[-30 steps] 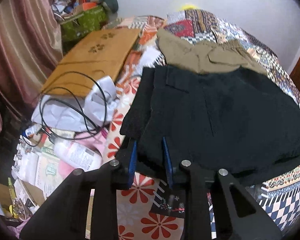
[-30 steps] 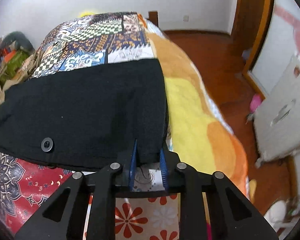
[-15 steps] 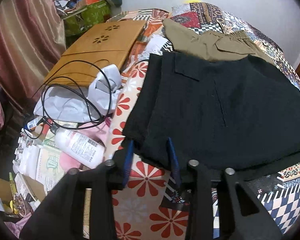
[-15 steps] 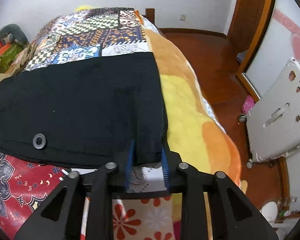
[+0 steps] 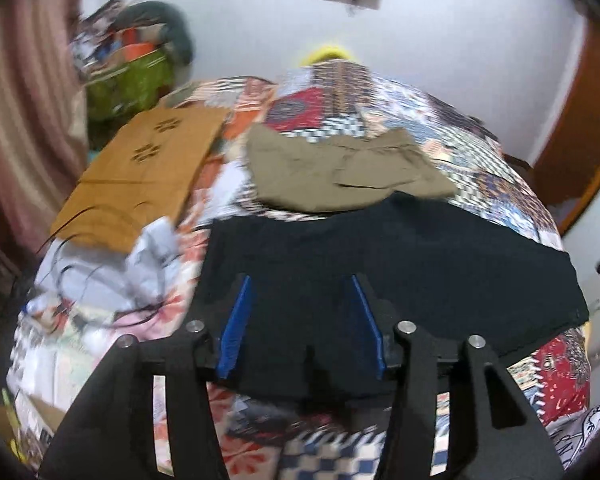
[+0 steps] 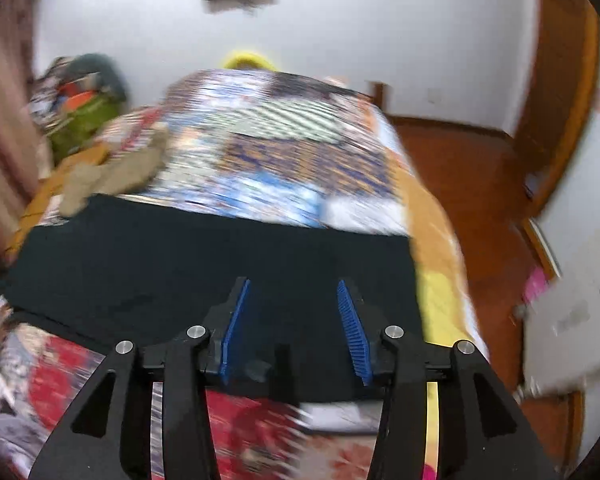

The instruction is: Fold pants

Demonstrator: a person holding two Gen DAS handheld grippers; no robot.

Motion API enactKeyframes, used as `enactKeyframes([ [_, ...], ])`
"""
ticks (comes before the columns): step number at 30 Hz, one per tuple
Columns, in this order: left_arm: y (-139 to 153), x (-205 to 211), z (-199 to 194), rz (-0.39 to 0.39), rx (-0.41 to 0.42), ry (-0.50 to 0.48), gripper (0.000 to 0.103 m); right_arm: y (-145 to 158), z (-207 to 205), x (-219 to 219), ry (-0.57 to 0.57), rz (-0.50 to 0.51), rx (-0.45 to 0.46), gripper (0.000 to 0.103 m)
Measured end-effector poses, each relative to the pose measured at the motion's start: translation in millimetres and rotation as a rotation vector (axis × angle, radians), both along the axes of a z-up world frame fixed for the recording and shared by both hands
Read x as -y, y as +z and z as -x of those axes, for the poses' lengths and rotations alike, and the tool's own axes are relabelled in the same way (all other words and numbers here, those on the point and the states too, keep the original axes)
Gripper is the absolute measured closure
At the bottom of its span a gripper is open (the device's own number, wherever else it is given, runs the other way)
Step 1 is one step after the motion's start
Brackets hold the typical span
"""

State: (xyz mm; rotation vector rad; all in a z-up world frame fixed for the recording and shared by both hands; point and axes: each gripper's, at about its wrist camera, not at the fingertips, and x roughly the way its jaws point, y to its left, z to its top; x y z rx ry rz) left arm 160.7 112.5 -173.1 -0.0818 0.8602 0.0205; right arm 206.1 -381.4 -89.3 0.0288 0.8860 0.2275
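Folded black pants (image 5: 400,276) lie flat across the patchwork bedspread (image 5: 480,168). My left gripper (image 5: 299,284) hovers over their near left part. Its jaws are opening, and the blue pads (image 5: 236,320) stand apart with no cloth pinched. In the right wrist view the same black pants (image 6: 180,264) spread below my right gripper (image 6: 292,284), near their right end. Its jaws are opening too, and the blue pads (image 6: 352,328) are clear of the fabric. Both views are motion-blurred.
Khaki shorts (image 5: 332,168) lie just beyond the black pants. A wooden board (image 5: 140,172), a green bag (image 5: 128,84), crumpled white paper with black cable (image 5: 112,272) and clutter crowd the left. A yellow blanket (image 6: 440,292) edges the bed's right side, then the wooden floor (image 6: 480,184).
Both grippers, which pinched the near edge of the black pants, have spread their jaws, let go and lifted away. The pants stay flat on the bed.
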Motion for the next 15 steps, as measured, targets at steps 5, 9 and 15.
enactKeyframes([
  [5,-24.1,49.3,-20.6,0.029,-0.059,-0.111,0.052,-8.6,-20.4,-57.2,0.161,-0.093,-0.034,0.062],
  [9,-49.3,79.3,-22.5,0.027,-0.125,-0.171,0.052,-38.1,-35.7,-92.0,0.244,-0.12,-0.127,0.062],
  [15,-74.6,98.0,-5.6,-0.011,-0.14,-0.173,0.049,-63.4,-20.6,-105.8,0.307,-0.067,-0.19,0.061],
])
